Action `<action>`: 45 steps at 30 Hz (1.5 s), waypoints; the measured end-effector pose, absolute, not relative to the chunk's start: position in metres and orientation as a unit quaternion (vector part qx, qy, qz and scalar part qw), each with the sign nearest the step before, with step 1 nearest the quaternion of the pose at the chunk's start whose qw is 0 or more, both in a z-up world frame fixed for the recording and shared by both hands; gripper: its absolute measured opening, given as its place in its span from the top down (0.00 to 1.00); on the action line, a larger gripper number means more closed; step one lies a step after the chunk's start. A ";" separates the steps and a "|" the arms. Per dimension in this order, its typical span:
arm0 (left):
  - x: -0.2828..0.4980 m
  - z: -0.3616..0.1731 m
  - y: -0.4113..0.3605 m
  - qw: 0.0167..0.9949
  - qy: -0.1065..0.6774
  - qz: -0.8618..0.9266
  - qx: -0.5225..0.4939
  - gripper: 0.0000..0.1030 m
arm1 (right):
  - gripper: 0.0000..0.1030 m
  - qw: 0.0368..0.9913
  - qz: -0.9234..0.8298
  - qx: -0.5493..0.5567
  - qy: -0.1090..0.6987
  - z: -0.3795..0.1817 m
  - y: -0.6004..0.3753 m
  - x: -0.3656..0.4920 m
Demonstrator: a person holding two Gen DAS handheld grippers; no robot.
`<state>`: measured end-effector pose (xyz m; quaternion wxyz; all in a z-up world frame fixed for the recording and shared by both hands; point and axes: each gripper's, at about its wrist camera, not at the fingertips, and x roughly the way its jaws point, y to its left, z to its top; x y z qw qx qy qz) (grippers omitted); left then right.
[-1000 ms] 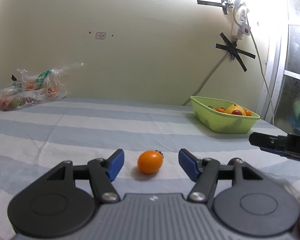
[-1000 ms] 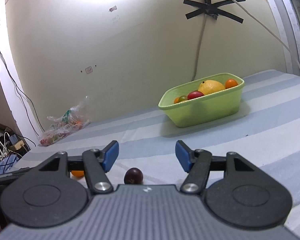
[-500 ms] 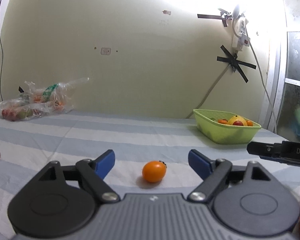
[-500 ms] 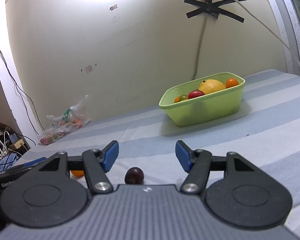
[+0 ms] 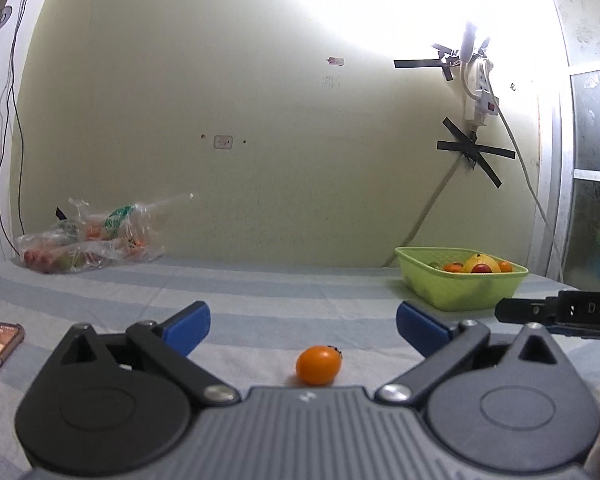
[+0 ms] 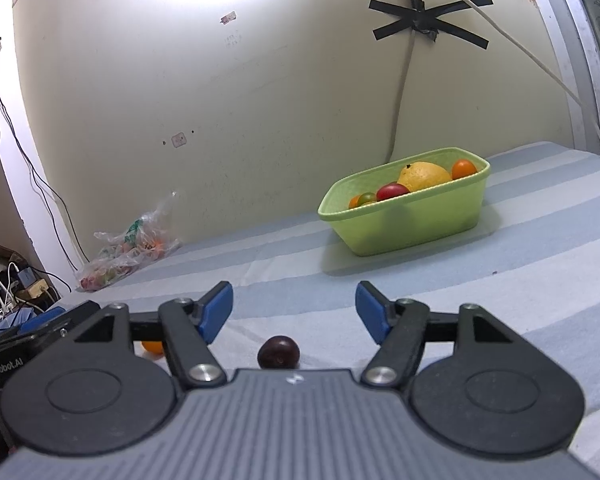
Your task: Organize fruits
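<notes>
Your left gripper (image 5: 303, 324) stands with jaws wide apart, the small round orange fruit (image 5: 318, 365) lying on the striped blue-and-white cloth (image 5: 260, 300) between and just short of its blue pads. Your right gripper (image 6: 294, 312), jaws likewise apart, frames a small dark purple fruit (image 6: 279, 353). The light green plastic basket (image 6: 420, 224), already holding fruit, sits well apart. Either round fruit probably rolls away if one pad touches first.

orange fruit (image 5: 318, 365) | lime-green basket (image 6: 416, 222) | blue-striped sheet (image 6: 520, 256)
</notes>
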<state>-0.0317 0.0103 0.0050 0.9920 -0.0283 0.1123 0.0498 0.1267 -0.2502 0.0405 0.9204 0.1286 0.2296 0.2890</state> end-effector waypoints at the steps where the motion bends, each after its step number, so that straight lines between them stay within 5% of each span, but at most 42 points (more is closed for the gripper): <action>1: -0.032 0.005 0.010 0.992 0.110 0.052 -0.027 0.00 | 0.32 0.920 0.289 0.128 0.230 0.041 -0.250 0.127; 45: -0.020 0.002 0.017 0.985 0.150 0.078 -0.031 0.00 | 0.27 0.918 0.300 0.127 0.228 0.041 -0.251 0.129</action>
